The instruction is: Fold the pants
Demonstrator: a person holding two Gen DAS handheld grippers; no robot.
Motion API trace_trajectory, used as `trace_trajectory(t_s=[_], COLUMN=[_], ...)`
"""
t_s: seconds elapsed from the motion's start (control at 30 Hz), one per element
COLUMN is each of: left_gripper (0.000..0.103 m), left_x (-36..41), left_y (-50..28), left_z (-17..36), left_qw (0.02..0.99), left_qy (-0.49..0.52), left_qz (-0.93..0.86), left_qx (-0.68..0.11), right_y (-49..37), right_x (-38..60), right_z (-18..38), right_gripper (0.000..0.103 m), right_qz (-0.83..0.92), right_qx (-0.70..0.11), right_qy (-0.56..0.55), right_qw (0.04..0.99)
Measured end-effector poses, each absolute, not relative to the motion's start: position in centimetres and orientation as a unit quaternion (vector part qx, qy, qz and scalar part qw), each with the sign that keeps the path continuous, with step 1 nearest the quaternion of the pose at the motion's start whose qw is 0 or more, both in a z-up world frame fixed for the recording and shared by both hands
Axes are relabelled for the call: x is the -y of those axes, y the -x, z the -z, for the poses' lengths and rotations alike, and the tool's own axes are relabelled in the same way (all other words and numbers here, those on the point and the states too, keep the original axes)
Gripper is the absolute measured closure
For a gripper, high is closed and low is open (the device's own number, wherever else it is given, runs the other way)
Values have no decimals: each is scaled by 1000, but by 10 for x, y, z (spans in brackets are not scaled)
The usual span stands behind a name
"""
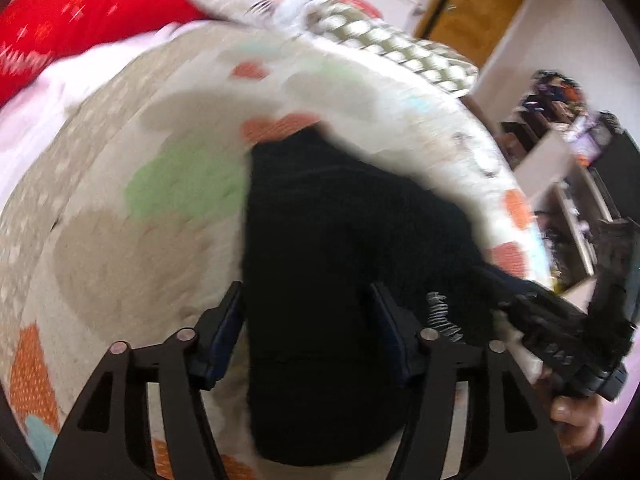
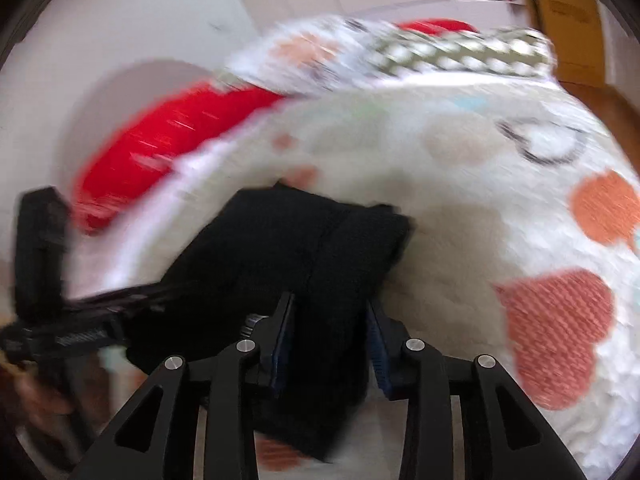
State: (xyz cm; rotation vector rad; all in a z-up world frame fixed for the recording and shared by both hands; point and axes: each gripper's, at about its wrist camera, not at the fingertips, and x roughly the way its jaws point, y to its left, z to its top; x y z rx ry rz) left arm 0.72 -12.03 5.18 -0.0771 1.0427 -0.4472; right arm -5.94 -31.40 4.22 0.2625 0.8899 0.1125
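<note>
The black pants [image 1: 340,260] lie bunched in a compact dark shape on a white bedspread with orange and green patches [image 1: 160,208]. My left gripper [image 1: 308,300] is open, its fingers straddling the near part of the pants. In the right wrist view the pants [image 2: 288,248] lie folded in front of my right gripper [image 2: 330,312], which is open with its fingers either side of the cloth. The right gripper also shows at the right edge of the left wrist view [image 1: 568,328]; the left one shows at the left of the right wrist view [image 2: 60,320]. Both views are motion-blurred.
A red pillow [image 1: 88,20] and a checked cushion [image 1: 400,48] lie at the head of the bed. A wooden door [image 1: 472,12] and a cluttered shelf unit [image 1: 568,140] stand beyond the bed's right side. A white wall [image 2: 120,32] is behind the pillow.
</note>
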Motion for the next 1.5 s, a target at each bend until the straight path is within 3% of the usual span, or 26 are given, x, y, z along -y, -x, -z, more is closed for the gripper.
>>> trace_trajectory(t_s=[0.03, 0.33, 0.97, 1.17, 1.3, 1.5], left_gripper=[26, 25, 23, 24, 24, 24], left_x=[114, 125, 148, 143, 138, 126], left_y=[-6, 15, 12, 18, 22, 29], left_z=[-52, -87, -47, -53, -59, -64], left_qw=[846, 885, 875, 878, 884, 892], left_qy=[47, -10, -22, -15, -17, -2], left_qz=[210, 195, 179, 178, 169, 156], left_qx=[-488, -423, -449, -445, -436, -424], right_y=[62, 63, -10, 13, 45, 76], right_x=[317, 314, 286, 289, 290, 281], right_z=[-41, -92, -39, -62, -73, -46], right_gripper=[62, 62, 59, 59, 51, 52], right_qz=[-54, -84, -60, -57, -38, -35], right_qx=[-429, -373, -424, -415, -407, -442], right_qy=[-131, -123, -76, -70, -50, -30], right_qw=[892, 916, 900, 905, 911, 896])
